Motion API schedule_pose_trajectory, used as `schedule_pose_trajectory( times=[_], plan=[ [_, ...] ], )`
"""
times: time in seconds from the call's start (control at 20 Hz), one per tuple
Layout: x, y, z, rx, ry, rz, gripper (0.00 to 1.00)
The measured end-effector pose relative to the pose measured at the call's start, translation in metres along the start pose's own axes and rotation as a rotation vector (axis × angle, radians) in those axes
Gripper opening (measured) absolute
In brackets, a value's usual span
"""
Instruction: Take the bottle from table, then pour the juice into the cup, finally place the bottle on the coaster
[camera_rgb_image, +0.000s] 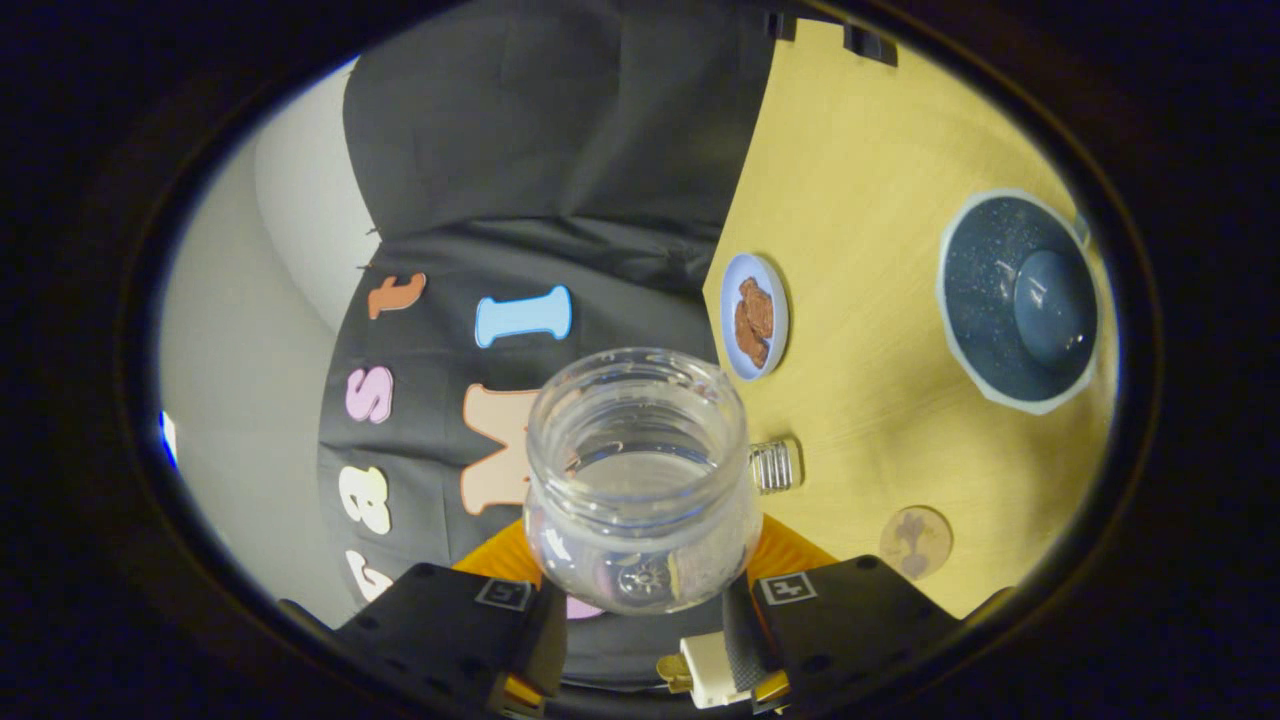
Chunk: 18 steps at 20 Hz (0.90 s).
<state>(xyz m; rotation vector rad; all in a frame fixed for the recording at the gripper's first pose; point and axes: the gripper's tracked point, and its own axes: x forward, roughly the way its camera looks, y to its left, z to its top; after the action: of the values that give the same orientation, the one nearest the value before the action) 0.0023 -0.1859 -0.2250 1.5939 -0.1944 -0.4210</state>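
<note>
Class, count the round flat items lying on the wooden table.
3: a blue plate holding brown food, a dark plate under an upturned bowl, and a coaster right of the bottle gripped in the tongs.

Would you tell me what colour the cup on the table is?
Dark blue, on a speckled saucer; the cup shows in the gripper view.

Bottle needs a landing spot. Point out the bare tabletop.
The gripper is shut on the bottle. The table is bare between the small plate and the dark bowl. It is tighter around the ribbed cap and coaster.
</note>
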Motion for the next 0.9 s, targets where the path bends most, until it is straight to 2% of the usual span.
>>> schedule_pose_trajectory(
  times=[0.9],
  plan=[
    [-0.004, -0.004, 0.014, 0.134, -0.046, 0.016, 0.67]
  ],
)
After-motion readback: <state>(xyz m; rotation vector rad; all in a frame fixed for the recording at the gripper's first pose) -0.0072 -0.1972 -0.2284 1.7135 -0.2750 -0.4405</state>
